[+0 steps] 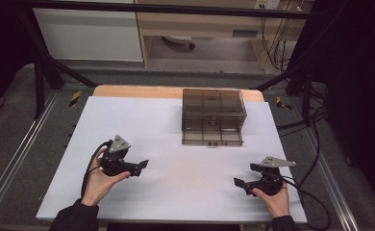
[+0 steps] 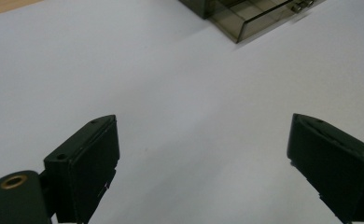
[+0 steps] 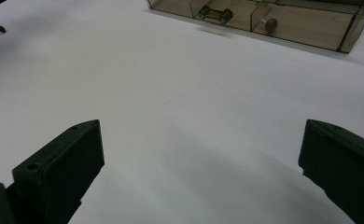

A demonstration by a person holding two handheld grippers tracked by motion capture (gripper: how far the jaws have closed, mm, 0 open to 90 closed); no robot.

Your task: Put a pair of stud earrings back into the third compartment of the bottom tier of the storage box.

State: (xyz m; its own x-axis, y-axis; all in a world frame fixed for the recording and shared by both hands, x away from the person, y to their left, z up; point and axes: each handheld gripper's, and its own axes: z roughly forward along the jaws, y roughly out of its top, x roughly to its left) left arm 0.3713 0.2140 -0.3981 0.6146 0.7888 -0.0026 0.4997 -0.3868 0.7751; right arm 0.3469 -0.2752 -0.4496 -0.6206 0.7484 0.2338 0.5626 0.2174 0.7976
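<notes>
Looking down from the high view, we had the left gripper (image 1: 143,164) at about eight o'clock on the white table (image 1: 176,192) and the right gripper (image 1: 239,183) at about four o'clock, both down near the surface and well apart from each other. Each one had its jaws spread wide with nothing but bare table between them, which the left gripper view (image 2: 203,154) and right gripper view (image 3: 201,158) showed pretty clearly. We saw the smoky clear drawer box (image 1: 213,115) sitting up at twelve o'clock, its bottom drawer (image 3: 283,21) pulled out toward us with a few small bits in its compartments.
</notes>
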